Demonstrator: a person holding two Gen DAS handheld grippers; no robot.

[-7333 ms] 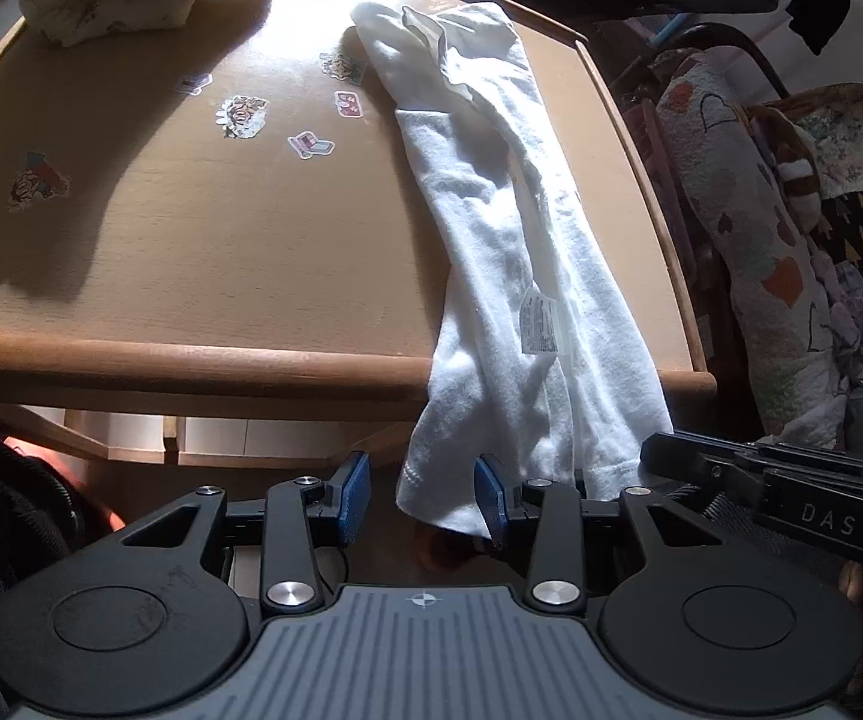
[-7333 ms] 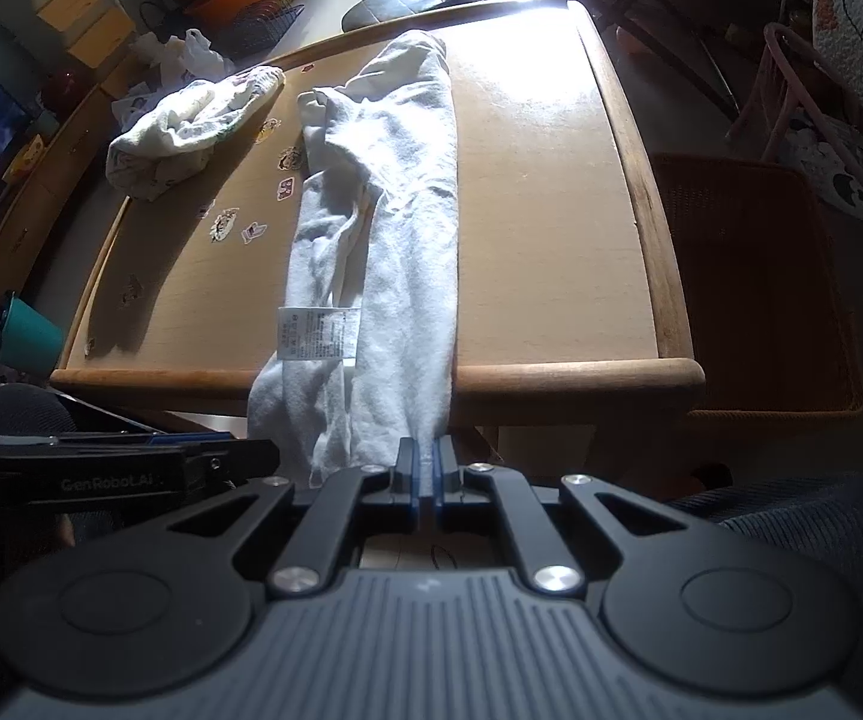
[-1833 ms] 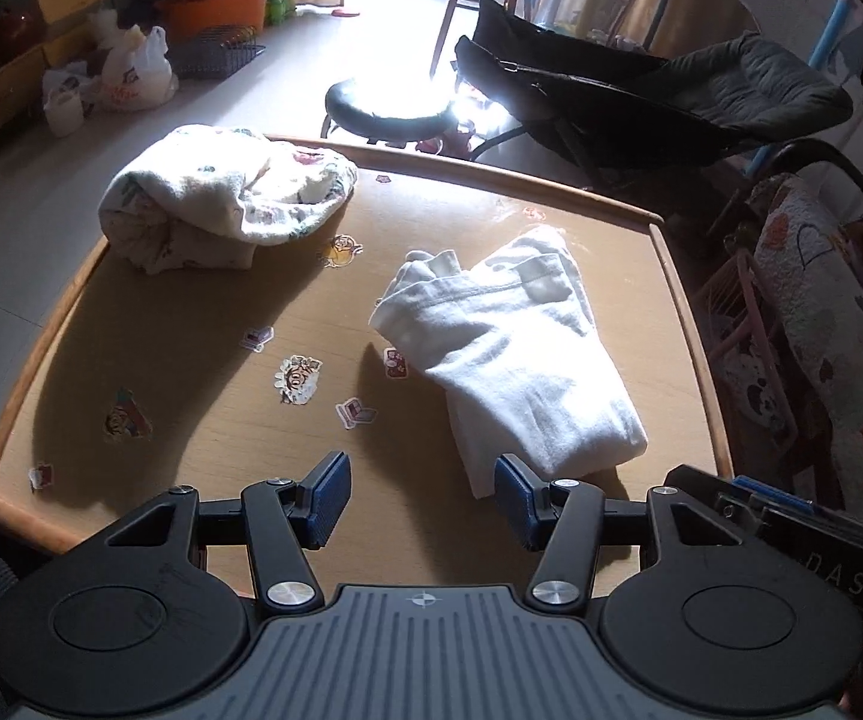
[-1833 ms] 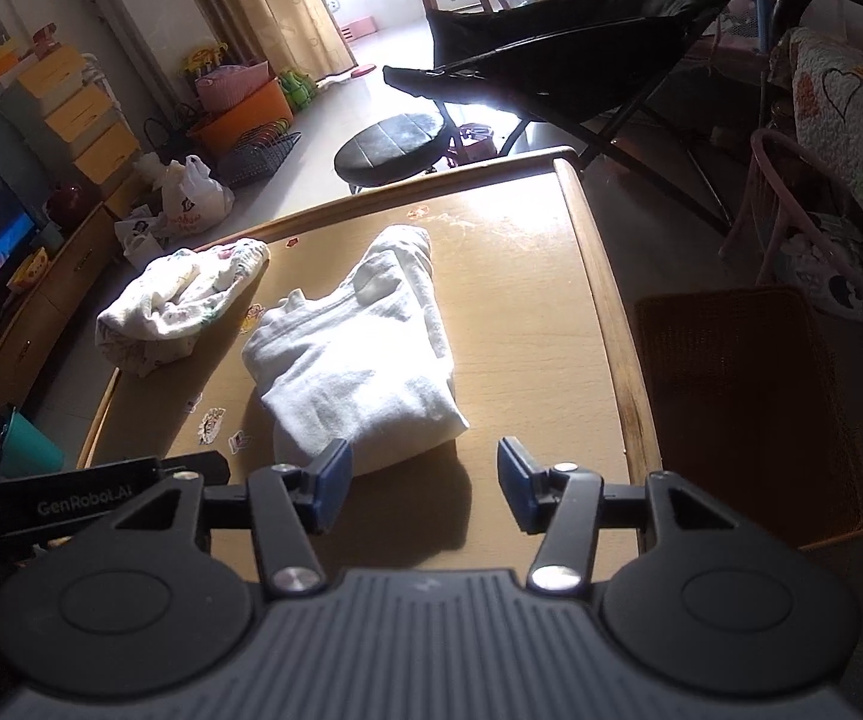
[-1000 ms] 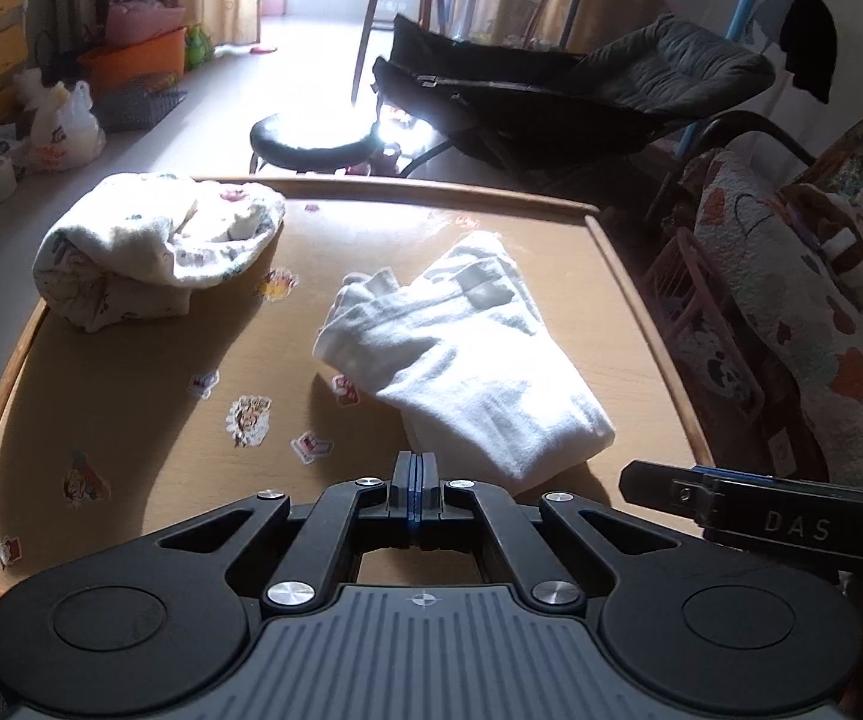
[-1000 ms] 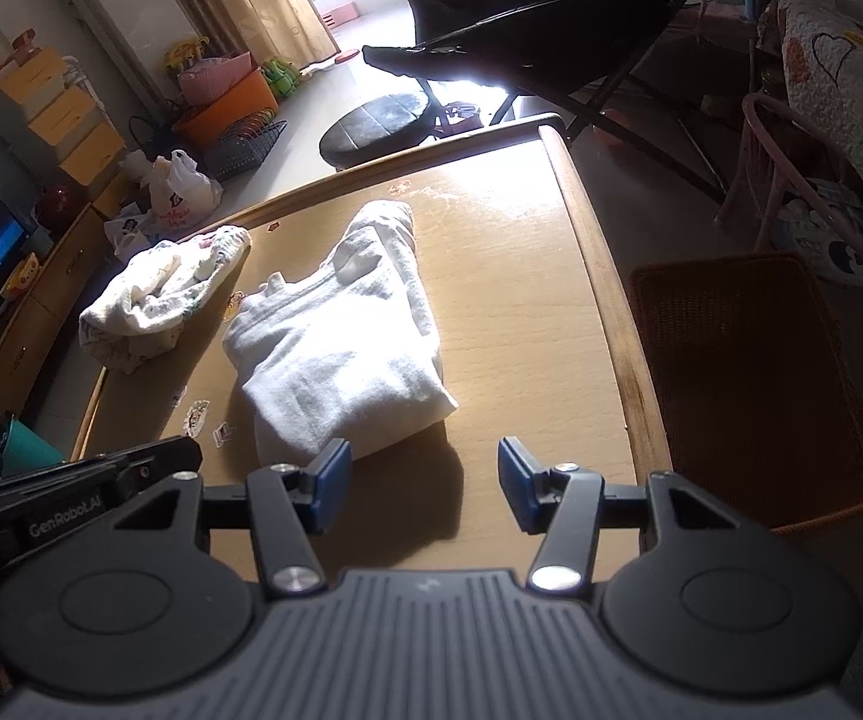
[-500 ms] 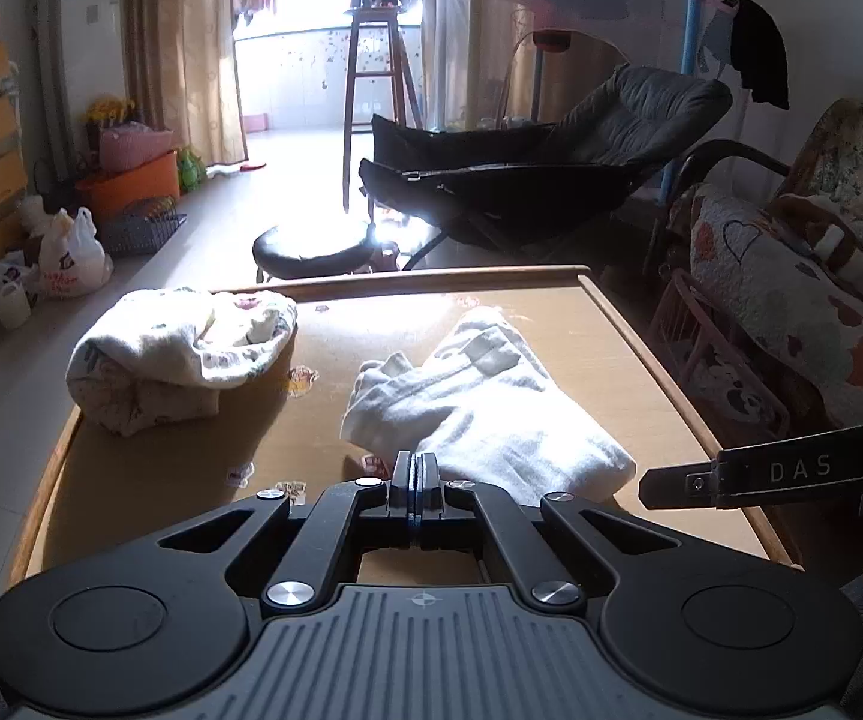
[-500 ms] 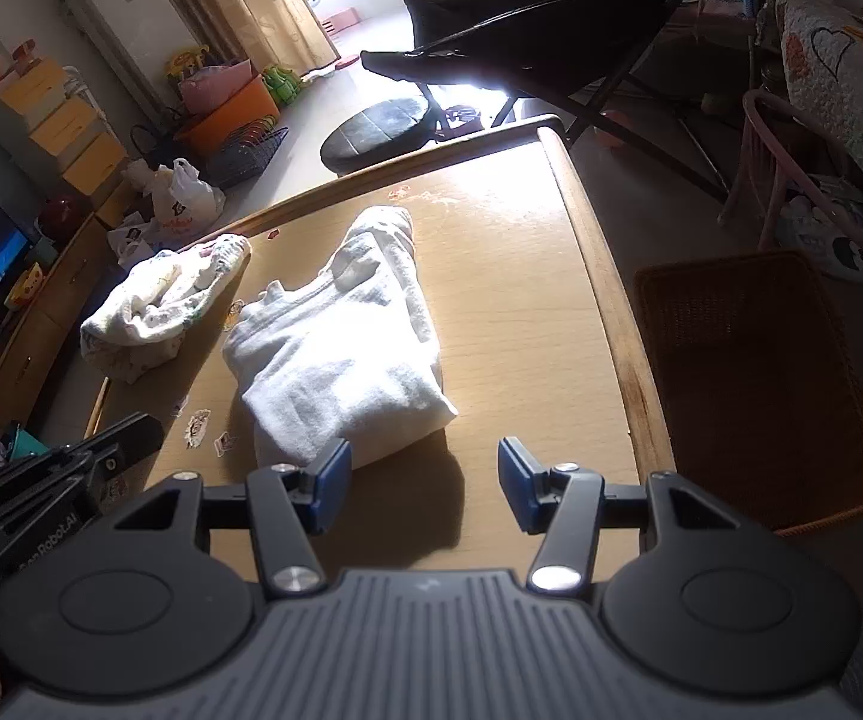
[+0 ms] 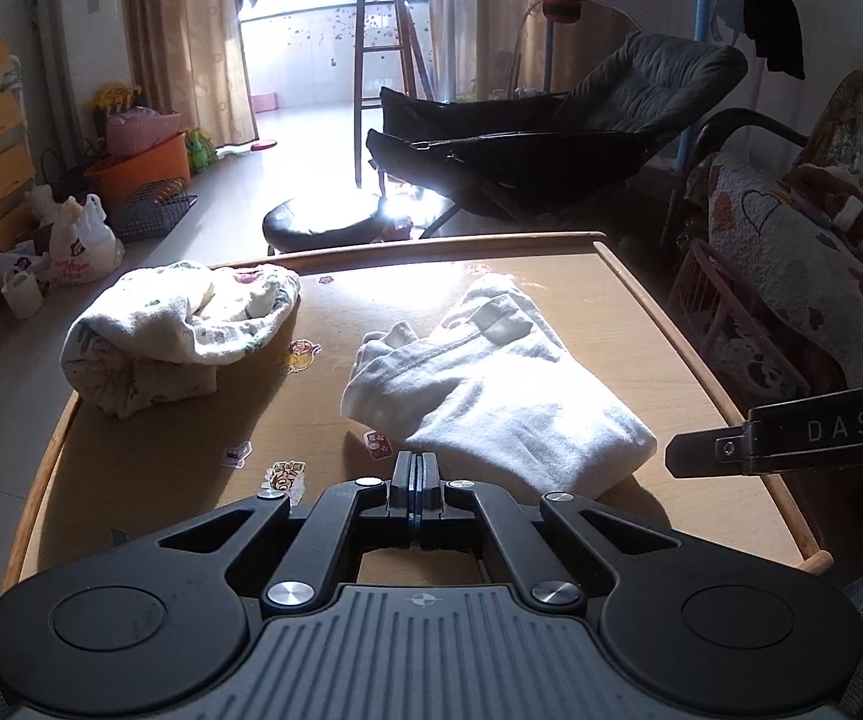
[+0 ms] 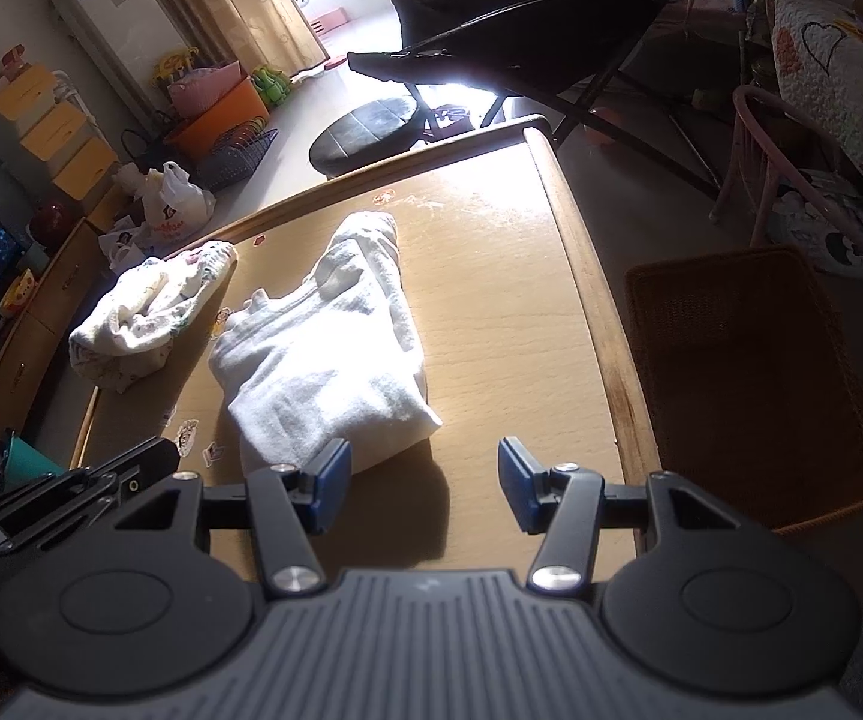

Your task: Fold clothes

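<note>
1. Because the white garment (image 9: 503,402) already lies folded at frame centre on the table (image 9: 149,474), neither claw holds it.
2. The left gripper (image 9: 413,471) is pinched closed on nothing, at lower centre.
3. The right gripper (image 10: 424,483) gapes wide, just short of the fold.

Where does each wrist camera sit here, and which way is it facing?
Left wrist: on the left gripper, low at the table's near edge, facing the window; its closed fingers and the other gripper's body show.
Right wrist: on the right gripper, higher, tilted down; its open fingers show.
Shared: the folded white garment and the floral bundle.
</note>
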